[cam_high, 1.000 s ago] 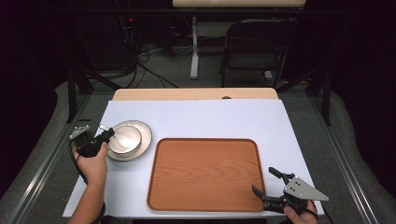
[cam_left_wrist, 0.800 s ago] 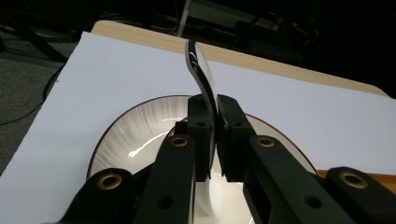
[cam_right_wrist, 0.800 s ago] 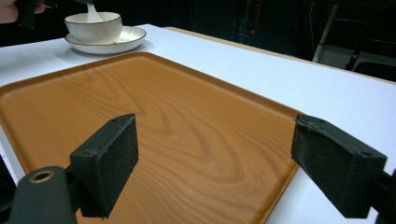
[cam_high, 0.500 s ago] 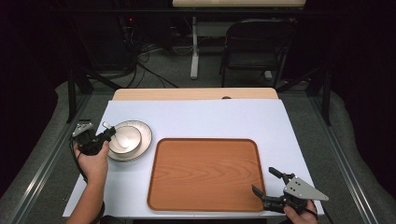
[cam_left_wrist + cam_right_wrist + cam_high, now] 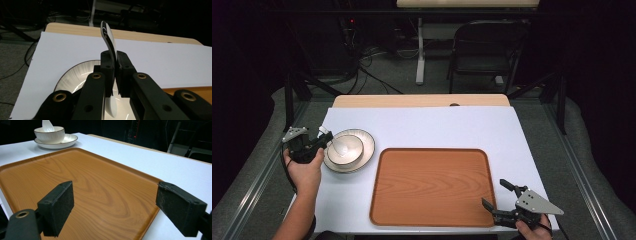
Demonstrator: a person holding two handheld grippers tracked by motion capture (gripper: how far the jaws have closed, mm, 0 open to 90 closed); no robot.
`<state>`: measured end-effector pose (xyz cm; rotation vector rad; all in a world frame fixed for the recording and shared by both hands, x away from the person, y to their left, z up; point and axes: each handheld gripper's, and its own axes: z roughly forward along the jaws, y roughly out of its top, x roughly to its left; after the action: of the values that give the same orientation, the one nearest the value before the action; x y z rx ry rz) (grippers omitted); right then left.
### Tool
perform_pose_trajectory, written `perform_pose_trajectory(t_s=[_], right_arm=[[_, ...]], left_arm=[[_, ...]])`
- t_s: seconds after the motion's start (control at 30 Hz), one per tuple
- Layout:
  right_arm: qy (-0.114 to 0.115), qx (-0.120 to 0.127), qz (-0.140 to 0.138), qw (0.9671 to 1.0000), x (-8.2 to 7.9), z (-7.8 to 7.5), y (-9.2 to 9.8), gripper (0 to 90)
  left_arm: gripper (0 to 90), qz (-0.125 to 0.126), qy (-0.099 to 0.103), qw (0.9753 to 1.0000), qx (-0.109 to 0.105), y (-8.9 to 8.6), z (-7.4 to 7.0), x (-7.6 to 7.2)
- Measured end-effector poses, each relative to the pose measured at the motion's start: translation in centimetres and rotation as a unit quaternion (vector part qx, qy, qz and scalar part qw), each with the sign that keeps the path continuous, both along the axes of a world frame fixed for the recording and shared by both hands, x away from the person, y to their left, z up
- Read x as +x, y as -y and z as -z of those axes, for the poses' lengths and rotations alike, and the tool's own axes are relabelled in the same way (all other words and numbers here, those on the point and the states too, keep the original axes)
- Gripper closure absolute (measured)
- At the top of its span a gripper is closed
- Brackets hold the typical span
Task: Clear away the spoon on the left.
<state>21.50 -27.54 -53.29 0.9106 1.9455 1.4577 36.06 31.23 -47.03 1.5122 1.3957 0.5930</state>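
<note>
White tabletop (image 5: pixel 432 125), dark room, one chair (image 5: pixel 484 47) behind. One tray (image 5: pixel 432 186), one plate (image 5: pixel 364 150), one bowl (image 5: pixel 348 146). Left hand-held gripper (image 5: pixel 319 140) clamped on one spoon (image 5: pixel 108 41) over bowl. Right hand-held gripper (image 5: pixel 497 197) jaws apart, at tray's near-right corner.

**Lighting and picture quality**

Overhead light is falling on the white table (image 5: pixel 422 125), w/ surroundings staying dark. Glare is streaking the spoon (image 5: pixel 108 37) and plate (image 5: pixel 75 75) in the left gripper view. Near jaws are blurring in both gripper views. The bowl (image 5: pixel 49 134) is casting a soft shadow. The high view is looking slightly soft.
</note>
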Motion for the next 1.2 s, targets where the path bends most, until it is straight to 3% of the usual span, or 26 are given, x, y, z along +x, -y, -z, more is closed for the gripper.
perform_pose_trajectory(t_s=[0.4,0.73,1.2], right_arm=[[0.003,-0.001,0.001,1.0000,0.0,0.0,0.0,14.4],[0.003,-0.002,0.000,1.0000,0.0,0.0,0.0,14.4],[0.004,-0.002,0.001,1.0000,0.0,0.0,0.0,14.4]], left_arm=[[85.4,0.045,0.010,0.9987,0.024,0.6,-3.0,-1.1],[85.4,0.082,0.009,0.9959,0.036,1.5,-4.0,-2.1],[85.4,0.127,0.010,0.9912,0.035,3.1,-4.9,-3.1]])
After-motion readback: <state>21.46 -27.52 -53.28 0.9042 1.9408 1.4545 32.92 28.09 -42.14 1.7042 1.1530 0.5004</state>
